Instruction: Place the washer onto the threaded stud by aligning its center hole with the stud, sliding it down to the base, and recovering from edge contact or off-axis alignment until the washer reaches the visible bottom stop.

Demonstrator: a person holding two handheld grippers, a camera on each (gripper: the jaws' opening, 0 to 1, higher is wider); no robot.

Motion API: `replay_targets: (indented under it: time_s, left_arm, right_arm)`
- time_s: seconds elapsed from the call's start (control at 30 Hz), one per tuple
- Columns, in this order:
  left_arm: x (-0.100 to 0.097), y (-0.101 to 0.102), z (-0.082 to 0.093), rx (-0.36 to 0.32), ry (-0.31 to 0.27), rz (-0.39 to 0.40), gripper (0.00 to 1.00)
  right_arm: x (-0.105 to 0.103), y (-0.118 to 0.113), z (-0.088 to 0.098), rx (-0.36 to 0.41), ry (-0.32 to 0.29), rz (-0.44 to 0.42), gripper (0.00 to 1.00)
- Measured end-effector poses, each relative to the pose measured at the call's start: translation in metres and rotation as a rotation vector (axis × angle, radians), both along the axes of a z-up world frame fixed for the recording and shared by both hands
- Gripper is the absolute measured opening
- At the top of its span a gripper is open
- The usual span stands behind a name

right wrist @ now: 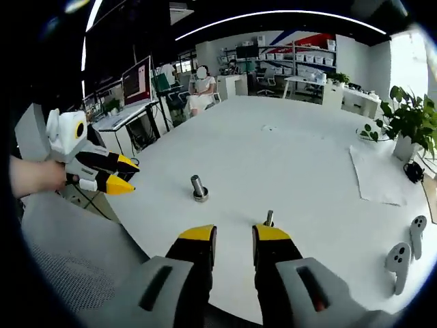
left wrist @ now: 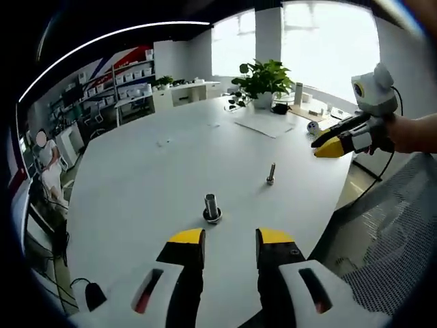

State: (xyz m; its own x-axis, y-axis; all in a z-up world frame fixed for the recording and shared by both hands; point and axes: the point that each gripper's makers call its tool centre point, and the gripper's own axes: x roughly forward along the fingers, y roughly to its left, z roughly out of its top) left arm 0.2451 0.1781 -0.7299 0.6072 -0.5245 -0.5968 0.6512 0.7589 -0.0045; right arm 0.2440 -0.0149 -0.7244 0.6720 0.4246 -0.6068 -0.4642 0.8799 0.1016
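Observation:
A short threaded stud (left wrist: 212, 206) stands upright on the white table, just ahead of my left gripper (left wrist: 231, 239). A dark ring lies around its foot; I cannot tell whether it is the washer. My left gripper's yellow-tipped jaws stand apart with nothing between them. A thinner bolt (left wrist: 271, 173) stands farther off to the right. My right gripper (left wrist: 326, 145) hovers above the table's right edge. In the right gripper view the same stud (right wrist: 199, 187) is ahead and left, the thin bolt (right wrist: 269, 219) sits just beyond my open right gripper (right wrist: 235, 236), and the left gripper (right wrist: 126, 174) hangs at the left.
A potted plant (left wrist: 263, 80) and a sheet of paper (left wrist: 266, 125) lie at the table's far end. Two white hand controllers (right wrist: 403, 256) rest near the table edge. A grey mesh chair (left wrist: 396, 225) sits beside the table. A person (right wrist: 201, 85) sits at desks beyond.

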Motion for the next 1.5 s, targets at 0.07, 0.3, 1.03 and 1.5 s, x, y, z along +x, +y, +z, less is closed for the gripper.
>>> replay_targets:
  time_s: [0.07, 0.3, 1.03, 1.5]
  left_arm:
    - [0.002, 0.001, 0.002, -0.011, -0.003, 0.010, 0.28]
    - [0.009, 0.007, 0.013, -0.056, -0.033, 0.054, 0.28]
    - [0.014, 0.019, 0.015, -0.073, -0.046, 0.124, 0.29]
    - [0.014, 0.019, 0.009, -0.072, -0.019, 0.136, 0.30]
  right_arm:
    - [0.000, -0.001, 0.001, 0.001, -0.005, -0.006, 0.24]
    - [0.006, -0.007, 0.008, 0.048, -0.050, -0.047, 0.25]
    - [0.009, -0.032, -0.017, 0.044, 0.044, -0.165, 0.31]
    - [0.005, -0.030, -0.024, 0.000, 0.059, -0.146, 0.32]
